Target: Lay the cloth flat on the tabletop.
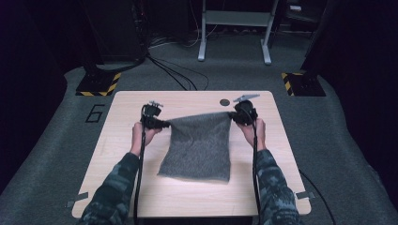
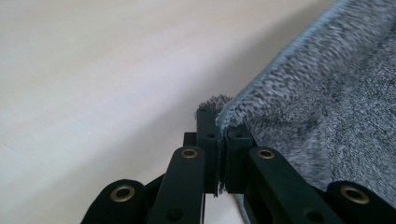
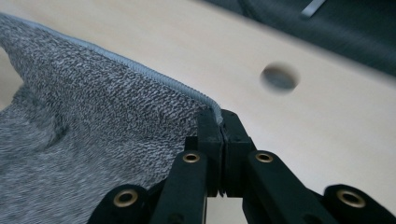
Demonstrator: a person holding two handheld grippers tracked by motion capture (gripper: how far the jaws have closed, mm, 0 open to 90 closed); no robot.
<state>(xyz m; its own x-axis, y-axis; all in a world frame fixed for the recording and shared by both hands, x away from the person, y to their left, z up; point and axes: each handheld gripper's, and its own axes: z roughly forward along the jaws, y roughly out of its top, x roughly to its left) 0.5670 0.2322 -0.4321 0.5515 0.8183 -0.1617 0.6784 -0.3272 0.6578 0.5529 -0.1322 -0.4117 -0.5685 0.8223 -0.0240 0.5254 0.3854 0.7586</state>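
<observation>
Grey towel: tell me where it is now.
In the high view the grey towel lies mid-table, its far corners pinched by the left gripper and right gripper.

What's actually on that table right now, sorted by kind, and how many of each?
Grey towel, far corners lifted: 1
Black handheld grippers, left gripper and right gripper, each with jaws shut on a towel corner: 2
Round hole in the table: 1
Total: 4
</observation>
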